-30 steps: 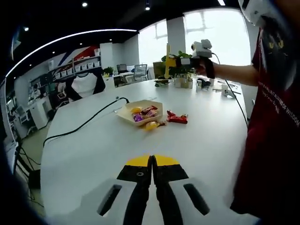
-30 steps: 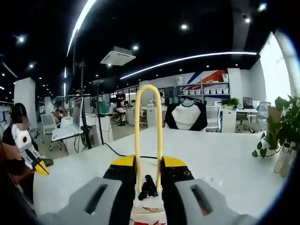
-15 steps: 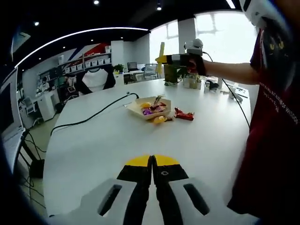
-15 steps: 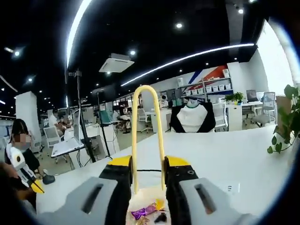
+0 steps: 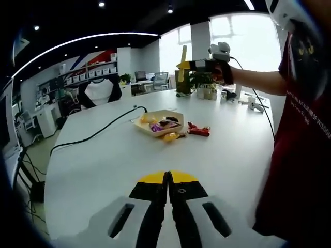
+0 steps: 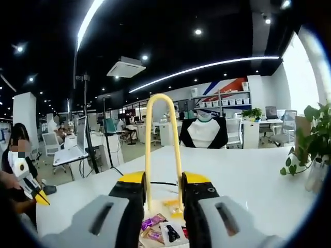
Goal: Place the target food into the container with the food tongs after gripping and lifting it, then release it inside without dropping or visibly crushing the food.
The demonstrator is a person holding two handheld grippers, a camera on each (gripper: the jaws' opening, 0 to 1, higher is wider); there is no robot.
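A shallow tan tray (image 5: 156, 123) holding several wrapped candies sits mid-table in the left gripper view. A yellow candy (image 5: 170, 136) and a red candy (image 5: 198, 130) lie on the table beside it. My left gripper (image 5: 168, 187) is low over the near table, shut and holding nothing. A person's hand holds my right gripper (image 5: 199, 65) high beyond the tray, with yellow food tongs (image 5: 183, 56) sticking up from it. In the right gripper view, my right gripper (image 6: 163, 187) is shut on the tongs (image 6: 162, 139), and tray candies (image 6: 158, 227) show below the jaws.
A black cable (image 5: 98, 133) runs across the white table (image 5: 103, 165) to the tray's far side. Potted plants and small items (image 5: 207, 88) stand at the far edge. The person's red-shirted torso (image 5: 300, 144) is on the right. The left gripper (image 6: 31, 187) appears at the right gripper view's left.
Both cameras have shifted a little. The right gripper stays raised with the tongs in it. Different candies show beneath its jaws in the right gripper view.
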